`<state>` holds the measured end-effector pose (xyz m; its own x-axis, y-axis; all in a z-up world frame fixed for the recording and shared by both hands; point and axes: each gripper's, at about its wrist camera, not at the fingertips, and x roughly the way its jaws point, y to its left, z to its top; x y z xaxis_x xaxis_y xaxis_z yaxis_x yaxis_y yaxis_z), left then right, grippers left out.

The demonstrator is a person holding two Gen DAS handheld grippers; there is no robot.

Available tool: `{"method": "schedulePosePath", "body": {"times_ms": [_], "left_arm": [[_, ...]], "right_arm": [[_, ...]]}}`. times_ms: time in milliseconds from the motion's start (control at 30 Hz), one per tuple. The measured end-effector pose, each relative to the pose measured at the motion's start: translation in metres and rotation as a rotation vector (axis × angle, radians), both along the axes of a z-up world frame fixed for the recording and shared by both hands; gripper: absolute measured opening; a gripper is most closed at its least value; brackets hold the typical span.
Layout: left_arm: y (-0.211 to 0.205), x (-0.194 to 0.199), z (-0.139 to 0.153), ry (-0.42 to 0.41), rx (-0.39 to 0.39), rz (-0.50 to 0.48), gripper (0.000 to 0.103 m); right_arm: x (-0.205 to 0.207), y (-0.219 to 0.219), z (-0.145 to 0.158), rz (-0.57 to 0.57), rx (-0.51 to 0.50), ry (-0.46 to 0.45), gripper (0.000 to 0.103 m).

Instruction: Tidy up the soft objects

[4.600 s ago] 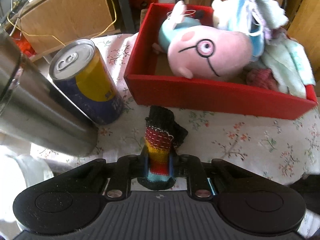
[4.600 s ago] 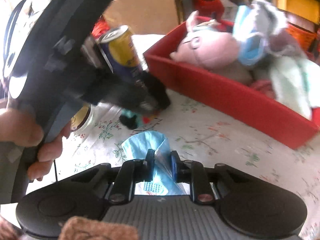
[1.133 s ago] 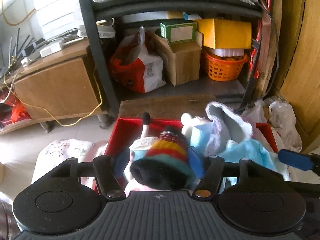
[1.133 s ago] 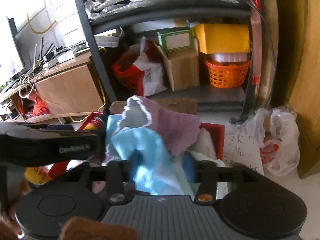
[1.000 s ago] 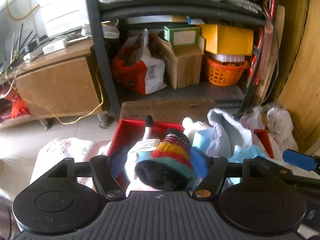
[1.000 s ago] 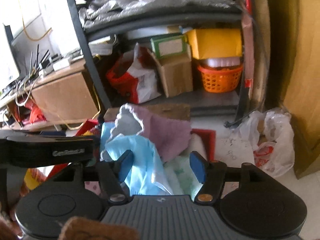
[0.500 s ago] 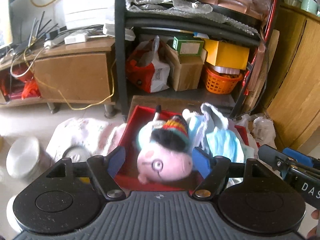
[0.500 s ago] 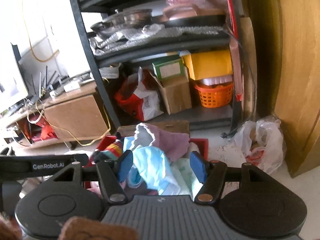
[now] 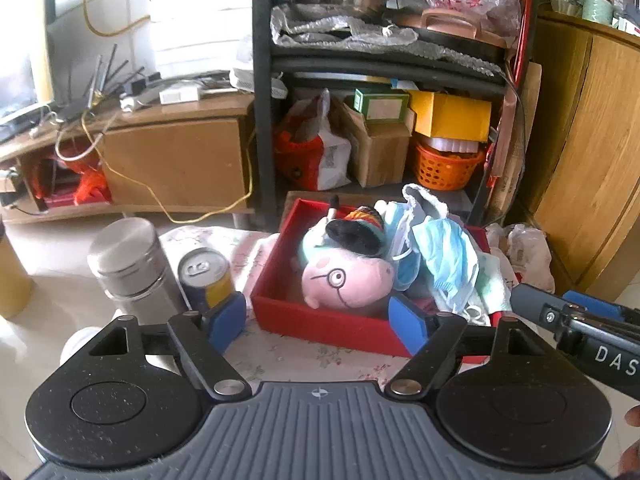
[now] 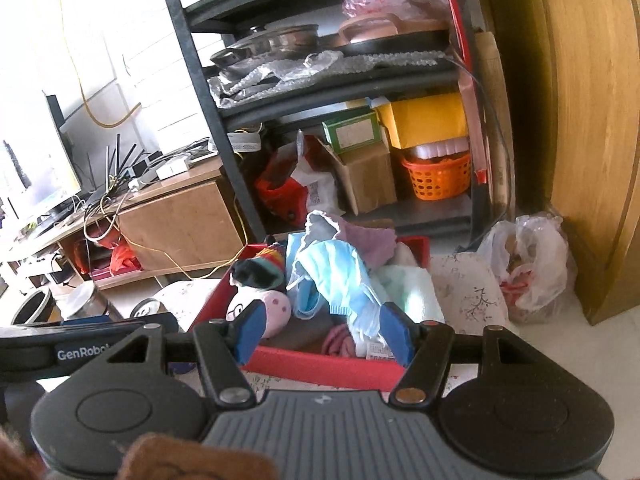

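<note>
Left gripper (image 9: 318,322) is spread wide with nothing between its blue pads (image 9: 226,320), held above and back from the table's near edge. Right gripper (image 10: 322,334) is likewise spread and empty, also back from the red box (image 9: 320,326). The box sits on the floral tablecloth (image 9: 304,360), toward the table's far side. Inside it: pink pig plush (image 9: 346,282) at the left end, striped sock (image 9: 356,230) resting on top of the plush, blue face mask (image 10: 340,276) draped over the middle, a purple cloth (image 10: 368,240) at the back, pale green towel (image 10: 412,288) at the right end, a small pink item (image 10: 338,340) low near the front wall. Steel tumbler (image 9: 130,266) and drink can (image 9: 206,276) stand on the table left of the box, both hard items, apart from it. No soft item shows loose on the cloth in either view, so the sorting looks essentially finished; parts of the table are hidden behind the grippers, so a leftover piece cannot be ruled out.
</note>
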<state>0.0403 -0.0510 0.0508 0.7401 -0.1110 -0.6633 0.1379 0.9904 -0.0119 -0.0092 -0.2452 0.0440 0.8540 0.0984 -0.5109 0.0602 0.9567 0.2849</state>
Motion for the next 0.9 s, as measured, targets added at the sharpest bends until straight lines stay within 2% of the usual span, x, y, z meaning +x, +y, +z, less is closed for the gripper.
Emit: {"method": "schedulePosePath", "body": {"times_ms": [300,900], "left_arm": [[-0.002,-0.019,0.001,-0.034,0.021,-0.015,0.078],[-0.009,-0.020,0.000,-0.060,0.033,-0.017,0.079]], "right_arm": [[-0.015,0.008,0.002,0.004,0.001,-0.025,0.034],[-0.016,0.011,0.003,0.010,0.006,-0.038,0.035]]}}
